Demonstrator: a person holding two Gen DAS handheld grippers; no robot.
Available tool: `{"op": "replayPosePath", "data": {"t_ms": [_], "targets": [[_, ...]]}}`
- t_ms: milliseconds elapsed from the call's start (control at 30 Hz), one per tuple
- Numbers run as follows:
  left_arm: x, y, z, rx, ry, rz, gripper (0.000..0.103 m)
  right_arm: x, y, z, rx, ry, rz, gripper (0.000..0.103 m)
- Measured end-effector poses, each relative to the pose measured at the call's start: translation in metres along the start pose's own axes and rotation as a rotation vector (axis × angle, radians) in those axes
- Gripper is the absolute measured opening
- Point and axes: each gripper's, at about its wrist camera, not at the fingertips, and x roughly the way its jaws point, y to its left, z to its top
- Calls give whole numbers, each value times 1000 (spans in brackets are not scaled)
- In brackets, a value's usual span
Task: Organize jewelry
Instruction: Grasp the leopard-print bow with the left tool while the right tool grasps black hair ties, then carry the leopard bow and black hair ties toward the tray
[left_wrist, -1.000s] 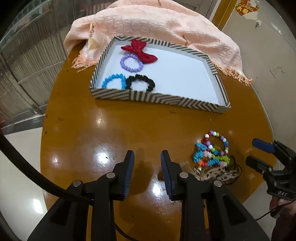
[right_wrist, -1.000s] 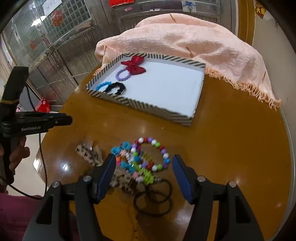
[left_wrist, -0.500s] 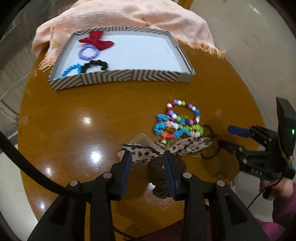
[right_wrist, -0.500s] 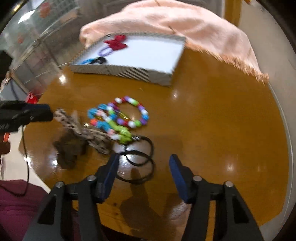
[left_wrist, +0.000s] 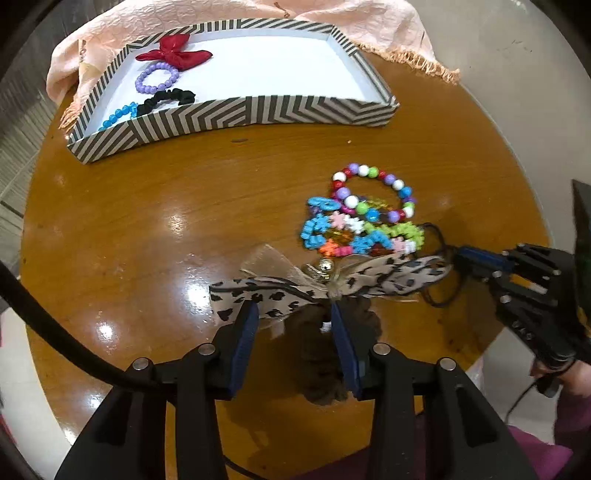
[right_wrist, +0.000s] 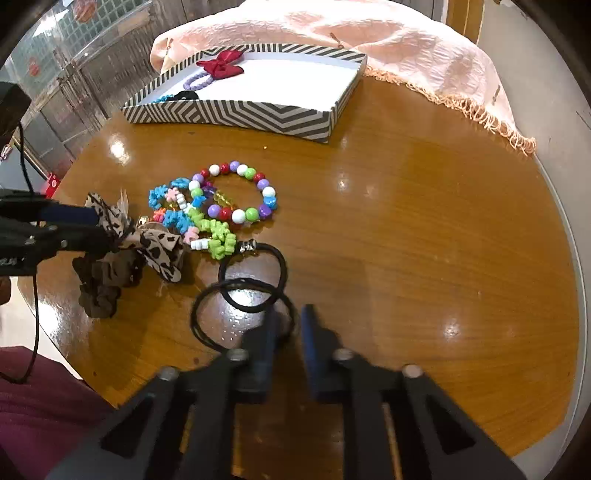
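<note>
Leopard-print fabric hair bow (left_wrist: 325, 286) with a small gold bell, lying on the glossy round wooden table (left_wrist: 147, 206), long axis running left to right across the lower centre of the left wrist frame. Directly ahead of the left gripper (left_wrist: 291, 332), blue-padded fingers spread wide on either side of the bow's knot and the brown scrunchie (left_wrist: 325, 362) beneath it, nothing clamped. Clearly the nearer tool for this piece. Right gripper (right_wrist: 286, 334) at the bottom of its own frame, fingers narrowed around the edge of the thin black elastic hair ties (right_wrist: 243, 295); firm grip or not, cannot tell. Just beyond the bow, a tangle of multicoloured plastic bead bracelets (left_wrist: 365, 214). In the upper left, the chevron-striped shallow box (left_wrist: 236, 110), holding a red bow (left_wrist: 173, 55) and other pieces. Behind, a peach fringed cloth (left_wrist: 369, 22) draped over the table's far edge.
</note>
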Motion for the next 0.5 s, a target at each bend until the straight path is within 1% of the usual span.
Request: {"op": "replayPosePath", "data": {"t_ms": [67,100,133,200,267,300,367,500], "targets": [[9,-1,0,0,28,6,26,0,-1,0,6,4,4,4],[15,0,0,-9,49,-8,26,-1,-2,0,11,1,4,4],[13,0,-1,-8,23,-7,27,-3,-3,0,15,-6,2,4],[13,-2,-1,0,18,-3,26,-11,-7,1,26,-29,3,4],[13,-1,-2,0,10,-29,4,-20,-9,4,39,-47,7,4],[13,0,-2,-1,6,-32,4,-27,-11,6,45,-64,11,4],[8,4,-2,-6,-12,-38,1,-36,-12,10,48,-84,15,4],[-16,21,2,-17,-66,-70,0,-57,-10,24,49,-137,31,4]]}}
